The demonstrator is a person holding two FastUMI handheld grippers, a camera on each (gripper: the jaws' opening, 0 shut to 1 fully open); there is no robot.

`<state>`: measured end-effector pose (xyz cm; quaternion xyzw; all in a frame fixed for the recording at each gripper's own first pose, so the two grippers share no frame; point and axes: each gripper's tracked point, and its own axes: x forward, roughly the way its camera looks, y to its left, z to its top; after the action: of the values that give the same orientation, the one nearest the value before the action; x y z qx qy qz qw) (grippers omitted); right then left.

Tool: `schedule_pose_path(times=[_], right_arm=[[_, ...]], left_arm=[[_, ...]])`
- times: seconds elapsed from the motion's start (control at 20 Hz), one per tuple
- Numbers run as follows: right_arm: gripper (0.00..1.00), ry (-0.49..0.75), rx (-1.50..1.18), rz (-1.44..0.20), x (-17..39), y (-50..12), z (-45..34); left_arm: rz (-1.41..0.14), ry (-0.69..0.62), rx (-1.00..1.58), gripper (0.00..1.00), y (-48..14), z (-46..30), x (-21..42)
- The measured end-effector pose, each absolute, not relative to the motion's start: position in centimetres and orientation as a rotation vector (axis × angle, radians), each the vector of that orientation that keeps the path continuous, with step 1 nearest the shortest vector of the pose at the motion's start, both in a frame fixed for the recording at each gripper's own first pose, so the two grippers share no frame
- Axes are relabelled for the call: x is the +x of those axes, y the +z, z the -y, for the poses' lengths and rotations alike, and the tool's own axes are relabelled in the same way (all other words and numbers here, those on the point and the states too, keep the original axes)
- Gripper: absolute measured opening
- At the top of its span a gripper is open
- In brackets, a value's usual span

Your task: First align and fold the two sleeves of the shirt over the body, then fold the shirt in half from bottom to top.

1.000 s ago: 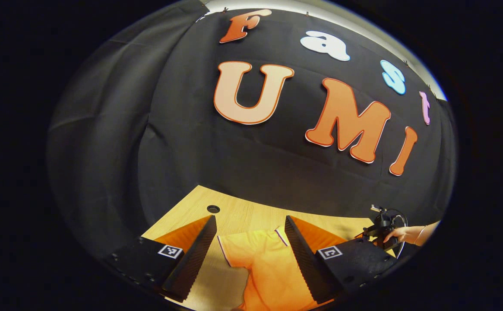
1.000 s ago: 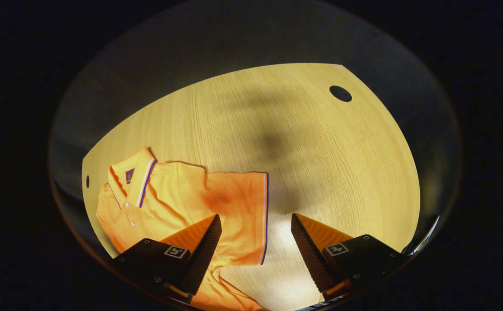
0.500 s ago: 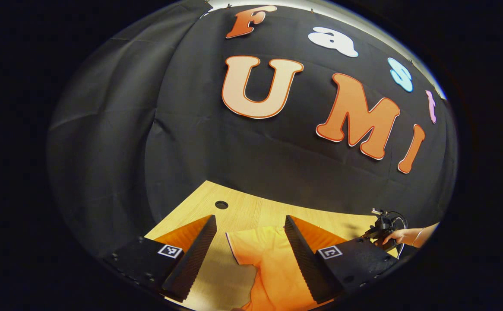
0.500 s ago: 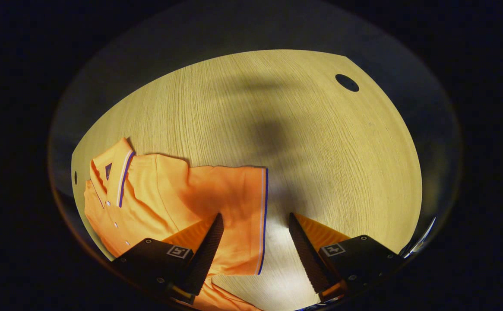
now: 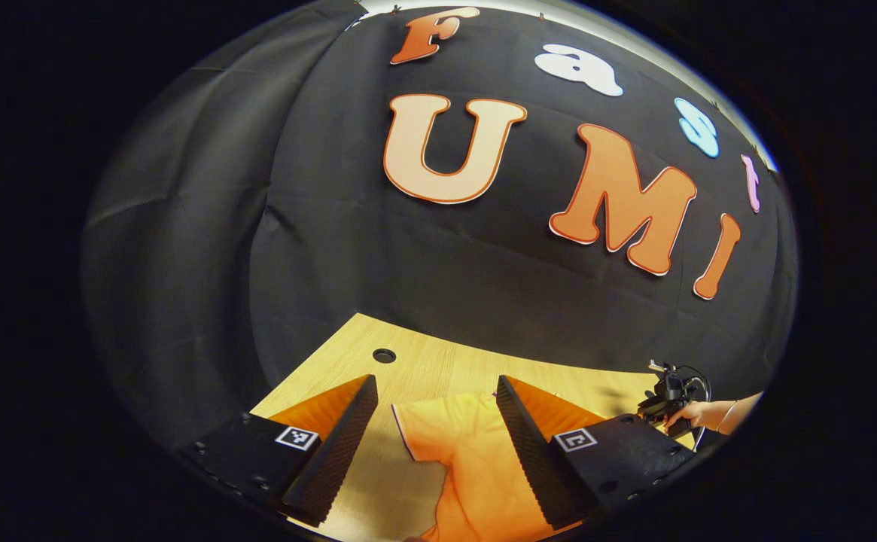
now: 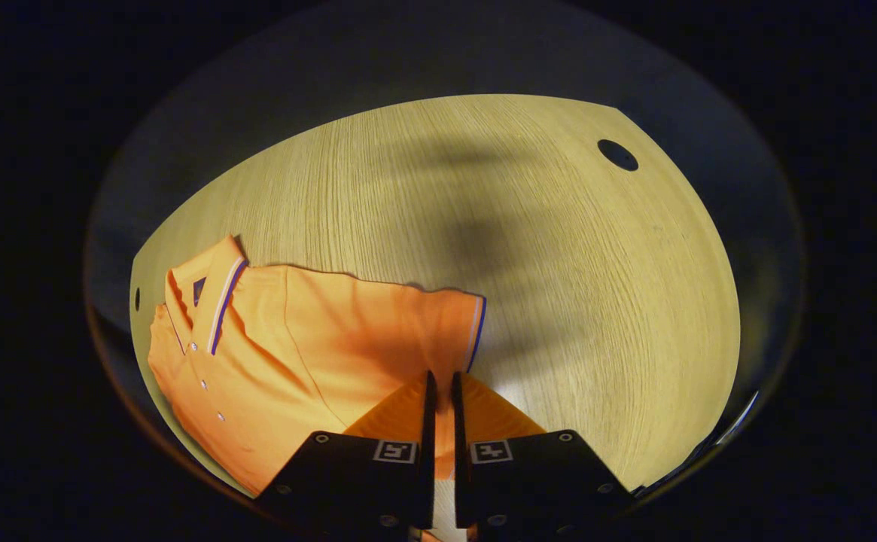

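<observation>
Right gripper view: my right claw (image 6: 439, 388), at bottom centre, is clenched on the trimmed cuff edge of the orange shirt's (image 6: 295, 354) sleeve (image 6: 438, 324), its two fingers pressed almost together with fabric between them. The shirt lies flat on the wooden table (image 6: 558, 263) at lower left of the frame, collar (image 6: 212, 293) toward the left edge. A round hole (image 6: 617, 154) sits in the table at upper right. Left gripper view: my left claw (image 5: 436, 421) is released, fingers well apart, hovering over the other sleeve (image 5: 446, 429) at bottom centre. At lower right, a hand (image 5: 698, 414) holds the other gripper.
</observation>
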<state>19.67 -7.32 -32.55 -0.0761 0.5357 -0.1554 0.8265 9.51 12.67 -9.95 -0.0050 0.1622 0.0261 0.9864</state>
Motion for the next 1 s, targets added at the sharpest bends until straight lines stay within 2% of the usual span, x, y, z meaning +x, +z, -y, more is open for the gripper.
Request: schedule_pose_path(times=[0.5, 0.75, 1.0], right_arm=[[0.12, -0.313, -0.165, -1.023, 19.6, -27.9, 3.7], [0.11, -0.212, -0.186, -0.963, 19.7, -25.6, -2.4], [0.11, -0.117, -0.231, -0.959, 19.6, -26.2, -8.3]], left_arm=[[-0.301, 0.055, -0.029, 0.98, -9.2, -14.4, 9.0], [-0.298, 0.05, -0.05, 0.98, -9.0, -15.7, 8.5], [-0.292, 0.054, -0.056, 0.98, -8.9, -17.4, 8.1]])
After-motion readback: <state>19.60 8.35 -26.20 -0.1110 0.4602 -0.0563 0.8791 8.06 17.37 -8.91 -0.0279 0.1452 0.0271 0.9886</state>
